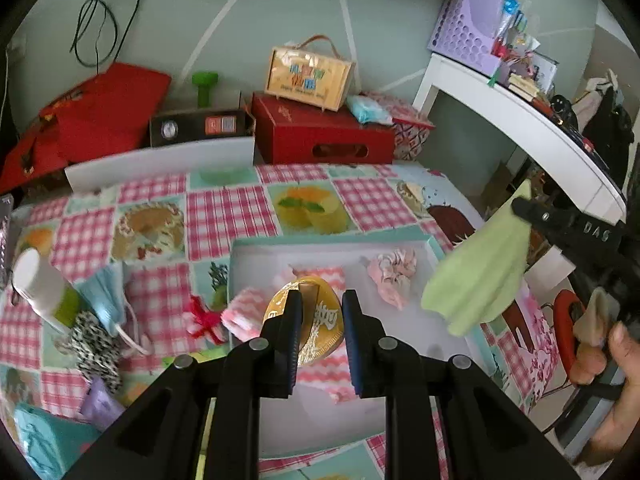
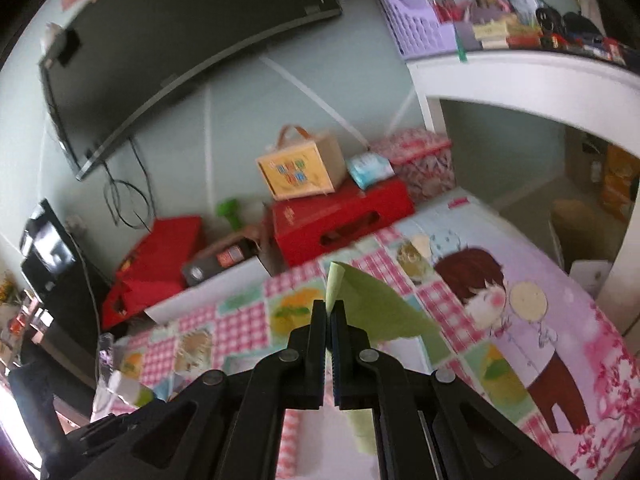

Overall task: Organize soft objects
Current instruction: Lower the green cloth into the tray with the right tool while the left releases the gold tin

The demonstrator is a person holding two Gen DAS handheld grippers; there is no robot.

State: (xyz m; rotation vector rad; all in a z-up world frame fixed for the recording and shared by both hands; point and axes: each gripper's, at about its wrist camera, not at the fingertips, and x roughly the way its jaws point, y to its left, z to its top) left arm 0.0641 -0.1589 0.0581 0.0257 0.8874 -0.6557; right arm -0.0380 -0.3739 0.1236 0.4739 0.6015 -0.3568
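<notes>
My left gripper (image 1: pixel 321 300) hangs over a shallow white tray (image 1: pixel 248 256), its jaws around a round gold tin (image 1: pixel 304 320) that lies on a pink-and-white cloth (image 1: pixel 244 312); I cannot tell if they touch it. A pink scrunchie (image 1: pixel 390 276) lies in the tray. My right gripper (image 2: pixel 329 312) is shut on a light green cloth (image 2: pixel 376 312), held in the air over the tray's right edge; the cloth also hangs in the left wrist view (image 1: pixel 480 276).
On the tablecloth left of the tray lie a blue face mask (image 1: pixel 106 296), a black-and-white scrunchie (image 1: pixel 96 344), a red bow (image 1: pixel 204 320) and a white cup (image 1: pixel 38 284). Red boxes (image 1: pixel 320 132) stand behind. A white desk (image 1: pixel 520 128) is at right.
</notes>
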